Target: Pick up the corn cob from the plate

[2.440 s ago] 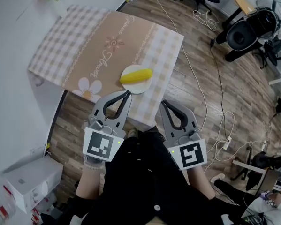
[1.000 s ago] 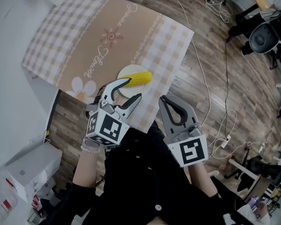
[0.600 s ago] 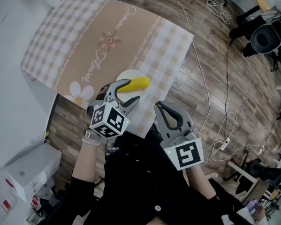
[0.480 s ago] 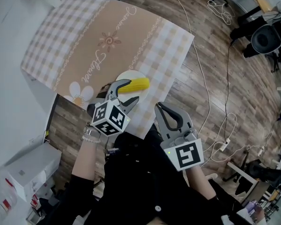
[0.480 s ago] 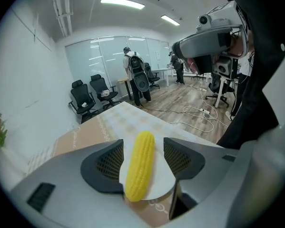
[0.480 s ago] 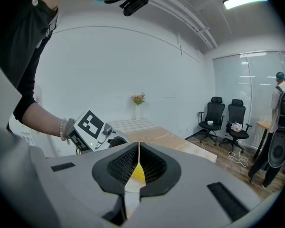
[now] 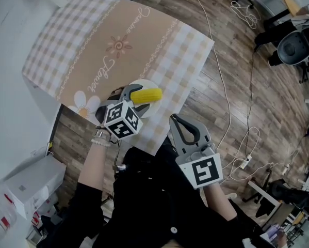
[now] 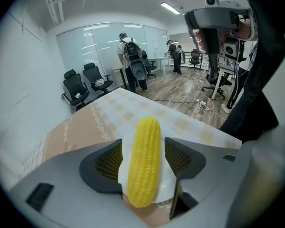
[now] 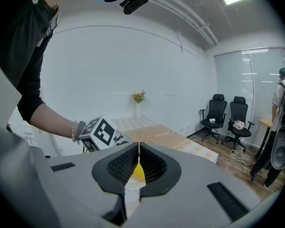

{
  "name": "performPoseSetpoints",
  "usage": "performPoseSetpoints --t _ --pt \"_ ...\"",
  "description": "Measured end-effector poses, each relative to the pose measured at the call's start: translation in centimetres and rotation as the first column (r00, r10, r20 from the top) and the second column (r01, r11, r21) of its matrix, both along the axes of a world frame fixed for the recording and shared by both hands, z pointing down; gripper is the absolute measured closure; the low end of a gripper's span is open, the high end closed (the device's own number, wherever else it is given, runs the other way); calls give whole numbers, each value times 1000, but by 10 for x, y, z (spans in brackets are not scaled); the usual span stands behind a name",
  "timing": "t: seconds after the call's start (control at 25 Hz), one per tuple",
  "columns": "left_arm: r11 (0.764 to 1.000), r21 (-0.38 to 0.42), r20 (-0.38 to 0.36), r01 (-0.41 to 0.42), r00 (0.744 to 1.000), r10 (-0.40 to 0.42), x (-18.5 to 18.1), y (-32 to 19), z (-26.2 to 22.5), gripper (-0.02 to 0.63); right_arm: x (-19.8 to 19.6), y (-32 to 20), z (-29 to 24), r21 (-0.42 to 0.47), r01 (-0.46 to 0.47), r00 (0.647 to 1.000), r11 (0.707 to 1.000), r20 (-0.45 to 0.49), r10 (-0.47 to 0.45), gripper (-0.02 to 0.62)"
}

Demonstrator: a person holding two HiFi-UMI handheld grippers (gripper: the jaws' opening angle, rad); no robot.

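Observation:
A yellow corn cob (image 7: pixel 146 94) lies on a small white plate (image 7: pixel 150 108) near the table's front edge. My left gripper (image 7: pixel 137 98) has come down over the plate. In the left gripper view the corn cob (image 8: pixel 144 160) lies lengthwise between the two pads (image 8: pixel 109 161), with a gap on each side. The left jaws are opening and nothing is gripped. My right gripper (image 7: pixel 174 120) hangs off the table's front edge, its jaws closed together with nothing in them. In the right gripper view a sliver of the corn (image 9: pixel 138 173) shows past the right gripper's (image 9: pixel 139 148) closed tips.
The table (image 7: pixel 118 40) wears a beige checked cloth with flower prints. A vase of flowers (image 9: pixel 138 99) stands at its far corner. Cables (image 7: pixel 231 102) trail over the wooden floor at right. A white box (image 7: pixel 20 185) sits at lower left. Office chairs (image 8: pixel 83 84) and people stand beyond.
My left gripper has dropped forward onto the plate, tilted down, and its jaws have spread to either side of the corn. The right gripper has barely moved.

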State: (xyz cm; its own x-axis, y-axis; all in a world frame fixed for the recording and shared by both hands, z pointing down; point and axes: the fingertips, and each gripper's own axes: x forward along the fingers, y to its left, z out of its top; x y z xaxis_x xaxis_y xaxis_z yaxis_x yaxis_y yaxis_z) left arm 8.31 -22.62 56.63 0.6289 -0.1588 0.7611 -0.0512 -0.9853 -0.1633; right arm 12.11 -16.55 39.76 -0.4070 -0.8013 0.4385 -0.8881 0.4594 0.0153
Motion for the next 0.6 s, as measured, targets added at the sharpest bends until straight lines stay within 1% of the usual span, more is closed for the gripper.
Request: performPoseSetpoints --t 0.16,0.36,0.52,0.6 --pt "999 -38 37 -25 999 27 2 1 13 324 2 -3 -1 -5 7 1000 1000 1 -7 552" --pt "997 -57 91 -54 994 59 3 -1 27 324 4 -7 -1 -1 18 1000 1000 3 -18 552" --pt "994 -79 117 -73 990 82 2 0 38 324 4 -7 2 -6 24 1000 1000 2 -24 552" --pt "993 -101 120 -65 990 77 2 0 42 324 6 -7 3 -11 20 1000 1000 6 -20 552"
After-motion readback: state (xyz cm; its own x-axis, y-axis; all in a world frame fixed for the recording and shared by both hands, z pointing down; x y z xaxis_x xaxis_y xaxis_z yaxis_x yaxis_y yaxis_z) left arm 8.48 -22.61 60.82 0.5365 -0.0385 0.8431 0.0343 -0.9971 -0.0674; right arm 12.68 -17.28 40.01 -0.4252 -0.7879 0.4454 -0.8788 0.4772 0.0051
